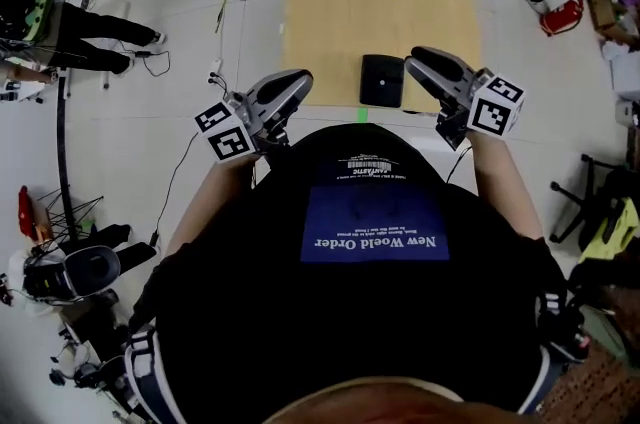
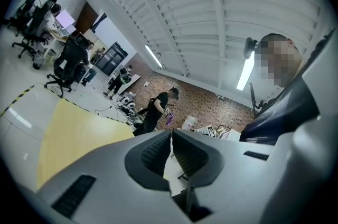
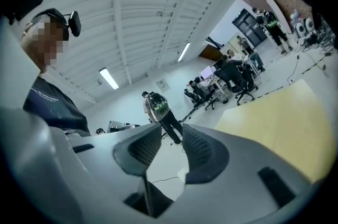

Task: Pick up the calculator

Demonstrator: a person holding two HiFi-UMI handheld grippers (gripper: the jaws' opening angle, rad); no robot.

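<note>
1 calc [image 1: 382,79], head view only

The person's black shirt [image 1: 250,312] reads "New World Order" on its blue panel [image 1: 375,237].

Bright, even light from ceiling strip lights [image 2: 245,72]; fisheye bending at edges.

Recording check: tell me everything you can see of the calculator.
The calculator is a small black, nearly square slab; keys cannot be made out, only one pale dot. It lies flat near the front edge of the tan table, just beyond a green mark. Only the table touches it.
</note>
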